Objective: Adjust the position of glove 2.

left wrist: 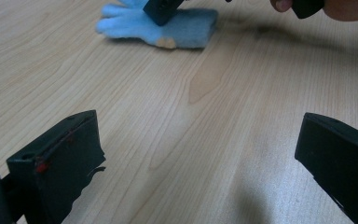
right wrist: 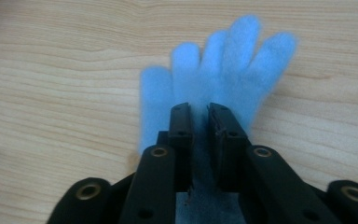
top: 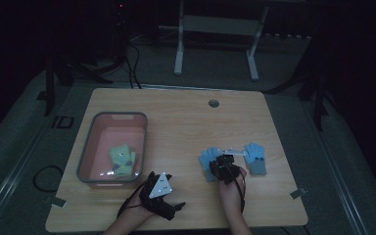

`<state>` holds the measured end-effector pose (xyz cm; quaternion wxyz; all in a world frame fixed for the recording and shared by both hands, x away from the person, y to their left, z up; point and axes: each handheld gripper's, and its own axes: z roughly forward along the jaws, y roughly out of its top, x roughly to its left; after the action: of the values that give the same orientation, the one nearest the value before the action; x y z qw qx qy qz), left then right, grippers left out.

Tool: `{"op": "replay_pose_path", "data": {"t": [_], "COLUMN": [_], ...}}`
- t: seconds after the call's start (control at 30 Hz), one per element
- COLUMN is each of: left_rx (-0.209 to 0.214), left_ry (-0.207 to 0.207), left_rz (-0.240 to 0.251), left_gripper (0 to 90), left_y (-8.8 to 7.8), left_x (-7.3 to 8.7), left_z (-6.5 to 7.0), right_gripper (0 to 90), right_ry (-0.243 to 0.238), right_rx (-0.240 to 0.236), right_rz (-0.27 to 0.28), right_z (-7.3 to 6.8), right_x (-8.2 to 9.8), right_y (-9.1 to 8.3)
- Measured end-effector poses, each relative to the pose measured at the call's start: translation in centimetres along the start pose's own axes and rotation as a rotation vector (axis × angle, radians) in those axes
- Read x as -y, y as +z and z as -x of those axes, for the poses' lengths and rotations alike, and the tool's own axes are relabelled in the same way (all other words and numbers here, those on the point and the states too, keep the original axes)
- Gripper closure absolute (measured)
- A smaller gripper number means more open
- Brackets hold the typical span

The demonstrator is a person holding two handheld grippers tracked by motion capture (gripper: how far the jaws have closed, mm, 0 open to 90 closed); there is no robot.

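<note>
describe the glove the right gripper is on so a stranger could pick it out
On the wooden table, right of the grey bin, lie two blue gloves. It is the left glove, under the right gripper; the other glove lies uncovered.

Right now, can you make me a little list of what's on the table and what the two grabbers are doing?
table: light wood tabletop
tub: grey-rimmed pink tub on the left side, with a yellow-green glove inside
gloves on table: two blue gloves, the near blue glove and the far blue glove, lying flat
right gripper: jaws nearly together, low over the near blue glove; whether they pinch it is not clear
left gripper: jaws wide open above bare wood, holding nothing
</note>
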<state>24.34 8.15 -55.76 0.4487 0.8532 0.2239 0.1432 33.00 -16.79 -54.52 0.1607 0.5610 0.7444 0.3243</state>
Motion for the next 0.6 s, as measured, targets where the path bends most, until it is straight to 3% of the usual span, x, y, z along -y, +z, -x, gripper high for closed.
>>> {"op": "replay_pose_path", "data": {"t": [0.33,0.47,0.6], "left_rx": [0.003,0.006,0.012], "left_ry": [0.001,0.0,-0.006], "left_rz": [0.002,0.003,0.006], "left_gripper": [0.7,0.7,0.7], "left_y": [0.1,0.0,0.0], "left_x": [0.0,0.0,0.0], "left_z": [0.1,0.1,0.1], "right_gripper": [67.6,65.0,63.4], "right_ry": [-0.003,-0.056,-0.104], "right_rx": [-0.035,-0.056,-0.064], "right_rz": [0.008,0.013,0.026], "right_z": [0.2,0.3,1.5], "right_x": [0.3,-0.5,-1.0], "right_y": [0.2,-0.8,-1.8]}}
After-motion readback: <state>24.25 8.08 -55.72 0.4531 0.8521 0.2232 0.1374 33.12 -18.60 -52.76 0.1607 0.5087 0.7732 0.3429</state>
